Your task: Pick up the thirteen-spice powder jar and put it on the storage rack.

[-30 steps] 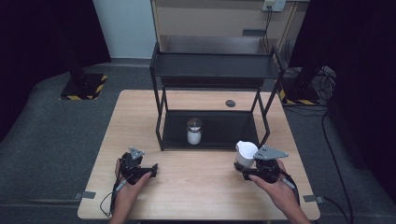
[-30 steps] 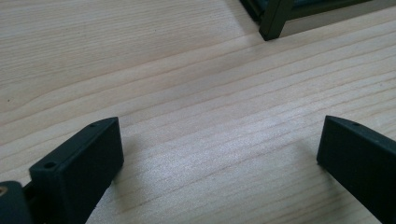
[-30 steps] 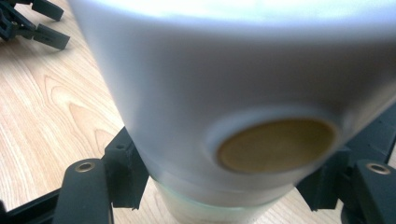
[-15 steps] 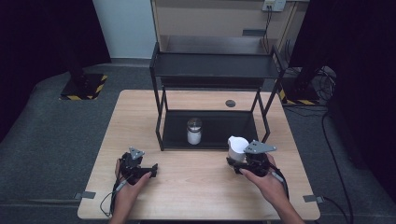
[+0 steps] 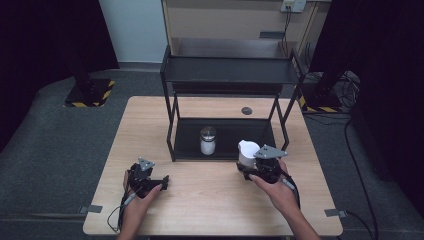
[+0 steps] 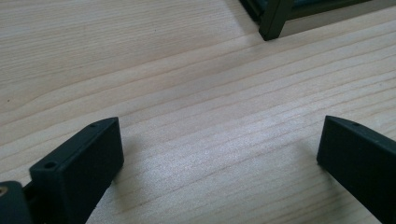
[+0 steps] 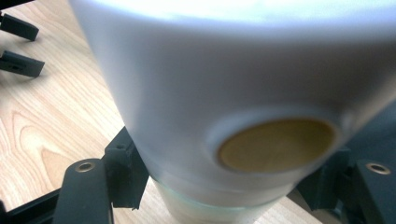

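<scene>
From the high view we saw the right gripper at the front edge of the black rack, its jaws clamped on a white jar held just in front of the rack's lower shelf, to the right of a second jar with a metal lid standing on that shelf. The left gripper rested low over the wooden table, well apart from the rack, its jaws spread with nothing between them.

In the left gripper view we looked along two black jaws standing wide apart over bare wood, with a rack foot at the top.

In the right gripper view the white jar sat close to the camera, pinched between the black jaws, a round tan spot on its side and the table beneath.
</scene>
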Tool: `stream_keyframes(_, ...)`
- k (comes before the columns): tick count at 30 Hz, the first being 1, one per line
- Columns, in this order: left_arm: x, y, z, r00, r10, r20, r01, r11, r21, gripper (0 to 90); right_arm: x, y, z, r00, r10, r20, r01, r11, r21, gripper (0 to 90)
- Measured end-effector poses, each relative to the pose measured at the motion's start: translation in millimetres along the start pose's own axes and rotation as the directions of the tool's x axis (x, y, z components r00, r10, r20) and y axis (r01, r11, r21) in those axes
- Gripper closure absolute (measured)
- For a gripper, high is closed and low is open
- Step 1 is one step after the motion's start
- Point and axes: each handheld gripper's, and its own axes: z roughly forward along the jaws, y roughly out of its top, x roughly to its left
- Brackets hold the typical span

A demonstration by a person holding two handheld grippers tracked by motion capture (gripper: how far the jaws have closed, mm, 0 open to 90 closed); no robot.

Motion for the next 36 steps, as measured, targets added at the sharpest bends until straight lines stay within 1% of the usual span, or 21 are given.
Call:
stream_keyframes(6, 0.0, 0.0, 0.0, 1.0000, 0.000, 0.000, 0.000, 1.0000, 0.000, 0.0, -0.5, 4.6, 4.4, 1.0000, -0.001, 0.008, 0.001, 1.000, -0.013, 31.1)
stream_keyframes(16, 0.0, 0.0, 0.0, 1.0000, 0.000, 0.000, 0.000, 1.0000, 0.000, 0.0, -1.4, 8.7, 11.0, 0.9991, 0.019, 0.039, -0.018, 1.000, -0.019, 31.1)
stream_keyframes(23, 0.0, 0.0, 0.0, 1.0000, 0.000, 0.000, 0.000, 1.0000, 0.000, 0.0, -4.1, 12.5, 14.0, 0.9984, 0.034, 0.045, -0.033, 0.999, -0.020, 31.1)
stream_keyframes(24, 0.0, 0.0, 0.0, 1.0000, 0.000, 0.000, 0.000, 1.0000, 0.000, 0.0, -4.6, 12.7, 15.1, 0.9984, 0.029, 0.048, -0.028, 0.999, -0.024, 31.1)
stream_keyframes(33, -0.2, -0.1, -0.1, 1.0000, 0.000, -0.001, 0.000, 1.0000, 0.000, 0.0, -6.0, 15.0, 26.0, 0.9968, 0.045, 0.066, -0.044, 0.999, -0.024, 31.1)
stream_keyframes(36, -0.6, -0.3, -0.2, 1.0000, 0.002, 0.000, -0.002, 1.0000, -0.001, 0.0, -6.8, 15.9, 29.5, 0.9962, 0.042, 0.077, -0.040, 0.999, -0.023, 31.1)
